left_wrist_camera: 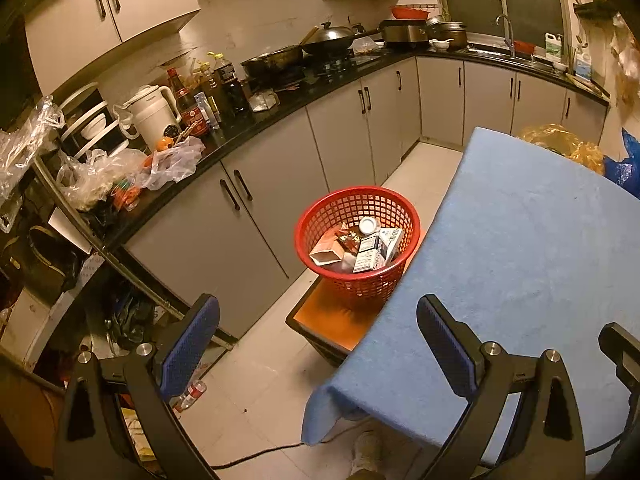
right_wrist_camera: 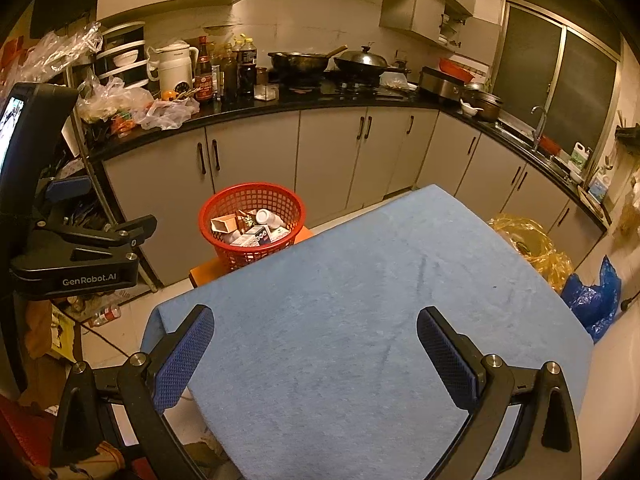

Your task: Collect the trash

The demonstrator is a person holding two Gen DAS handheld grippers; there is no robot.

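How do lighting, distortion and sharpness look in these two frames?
Left wrist view: warm dim light, dark vignetted corners, counter edge bowed by the fisheye, red basket sharp. Right wrist view: same yellow cast, blue cloth evenly lit, no glare, window dark.

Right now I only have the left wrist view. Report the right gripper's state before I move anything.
Observer: The right gripper is open, with nothing between its fingers, above the blue tablecloth.
Operator: Report the cloth under it.
Observer: It is bare there. The right wrist view shows no trash on that near stretch.
Operator: Check my own gripper from the outside.
Observer: The left gripper hangs off the table's left side, and a small screen on its body is lit.
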